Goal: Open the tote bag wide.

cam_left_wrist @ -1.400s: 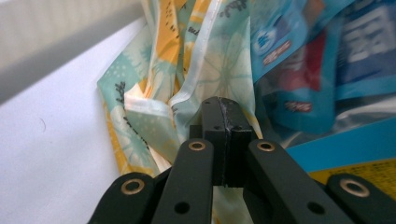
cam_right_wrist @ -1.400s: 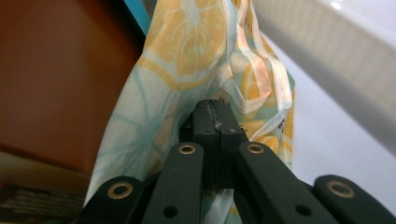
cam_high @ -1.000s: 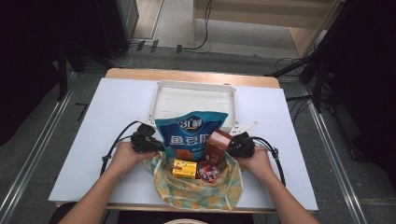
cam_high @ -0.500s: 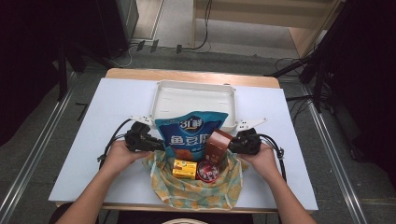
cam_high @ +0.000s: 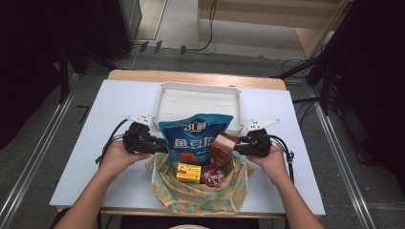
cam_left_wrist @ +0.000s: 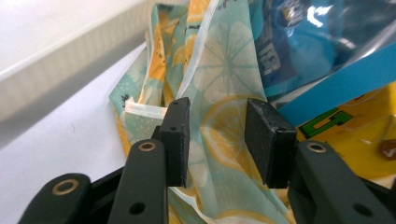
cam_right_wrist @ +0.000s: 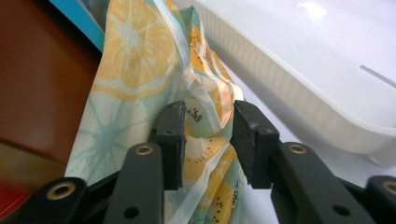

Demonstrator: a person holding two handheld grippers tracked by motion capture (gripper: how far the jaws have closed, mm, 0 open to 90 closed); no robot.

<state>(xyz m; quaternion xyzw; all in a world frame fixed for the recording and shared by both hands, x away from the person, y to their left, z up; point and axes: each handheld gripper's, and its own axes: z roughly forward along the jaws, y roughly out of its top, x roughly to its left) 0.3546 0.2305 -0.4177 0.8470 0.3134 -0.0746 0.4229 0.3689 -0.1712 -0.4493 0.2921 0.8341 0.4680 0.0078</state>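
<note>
The white table point(cam_high: 114, 119) spreads wide under everything, and at its far middle sits the white plastic tray point(cam_high: 198, 98), long side across. Just in front of it, at the near middle of the table, lies the lemon-print cloth bag point(cam_high: 200, 195), mouth gaping upward and stuffed with goods. Tallest of them is the blue snack pouch point(cam_high: 193, 136), standing up and leaning back over the tray's near rim. Beside it on the right a brown carton point(cam_high: 222, 149) stands tilted, below it a round red-lidded tin point(cam_high: 211, 174), and to the left of that a small yellow box point(cam_high: 188, 172). Now the hands: the left gripper point(cam_left_wrist: 217, 140) sits at the bag's left edge, its jaws just having been opening, standing apart now with a fold of the lemon cloth hanging loose between the pads, not pinched. Over on the other side the right gripper point(cam_right_wrist: 208, 142) mirrors it at the bag's right edge, jaws likewise having just been opening, parted, the bag's hem lying between them unclamped, the tray wall just beyond.
</note>
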